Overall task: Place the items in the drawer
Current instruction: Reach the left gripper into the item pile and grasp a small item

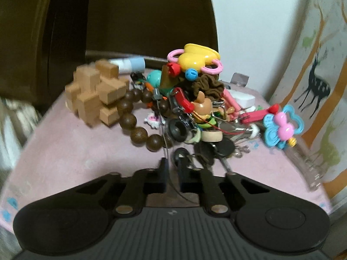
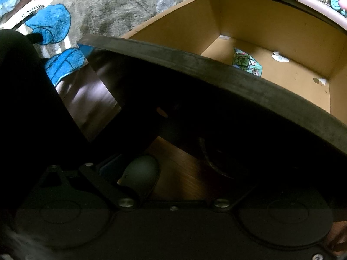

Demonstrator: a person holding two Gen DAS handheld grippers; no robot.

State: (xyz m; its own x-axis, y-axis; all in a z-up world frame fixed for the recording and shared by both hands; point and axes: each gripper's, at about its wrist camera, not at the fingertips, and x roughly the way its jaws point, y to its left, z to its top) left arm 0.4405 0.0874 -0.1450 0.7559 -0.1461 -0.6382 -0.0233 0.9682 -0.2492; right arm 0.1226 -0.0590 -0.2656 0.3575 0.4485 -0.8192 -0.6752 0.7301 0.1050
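Your left hand-held gripper [image 1: 172, 169] was clenched almost fully, with a thin grey cord [image 1: 161, 117] running between its fingers; I could not tell whether the pads actually pinched it. Your right hand-held gripper [image 2: 173, 169] sat in shadow against the dark drawer front [image 2: 195, 65], so I cannot tell whether it was clenched or released.

Beyond that front, the drawer [image 2: 271, 28] stood open and held only a small patterned box [image 2: 247, 64], so there was plenty of room. If your right hand slipped, though, the drawer could have slid shut.

On the desk [image 1: 65, 151], the tangled pile [image 1: 195, 108] lay just ahead of the left fingers. The cord led straight up into it, so a lift would probably have dragged several toys along or toppled the heap off the edge.

Ahead and to the left, the wooden puzzle [image 1: 95, 93] touched the bead bracelet [image 1: 134, 125], which could have been pulled too.

Being so thin, the cord might simply have slipped free.
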